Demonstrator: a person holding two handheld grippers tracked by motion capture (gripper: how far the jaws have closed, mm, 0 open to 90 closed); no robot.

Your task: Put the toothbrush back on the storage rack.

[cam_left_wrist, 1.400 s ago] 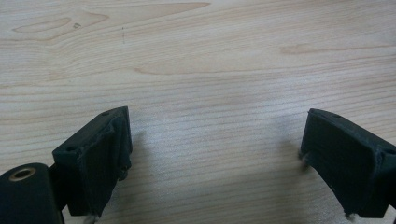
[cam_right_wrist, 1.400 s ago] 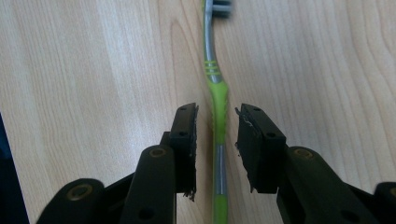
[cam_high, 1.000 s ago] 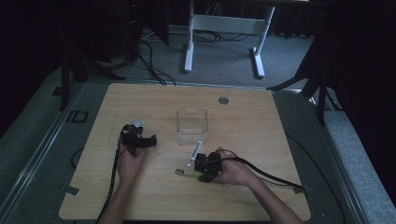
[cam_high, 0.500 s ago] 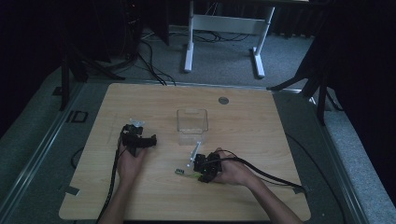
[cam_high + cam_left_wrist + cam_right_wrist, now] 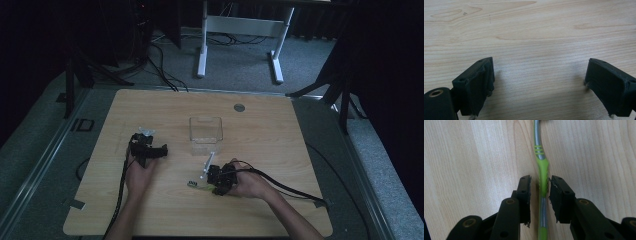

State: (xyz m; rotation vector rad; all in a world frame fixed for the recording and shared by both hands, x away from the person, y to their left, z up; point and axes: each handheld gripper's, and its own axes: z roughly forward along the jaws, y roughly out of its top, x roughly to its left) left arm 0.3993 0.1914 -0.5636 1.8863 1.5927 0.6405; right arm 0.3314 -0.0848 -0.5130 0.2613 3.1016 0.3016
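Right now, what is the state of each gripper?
Left gripper: open, nothing between its jaws.
Right gripper: jaws close on both sides of the green toothbrush; grip cannot be told.

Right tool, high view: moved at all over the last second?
No. The right tool keeps the same spot below the clear container, straddling the toothbrush on the table.

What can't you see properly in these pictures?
- Toothbrush: right gripper view, both ends cut off by the picture's edges.
- Right gripper: unclear whether its jaws touch the toothbrush yet.
- Clear container: high view, too dim to show any contents.
- Small object: high view, too tiny to identify.
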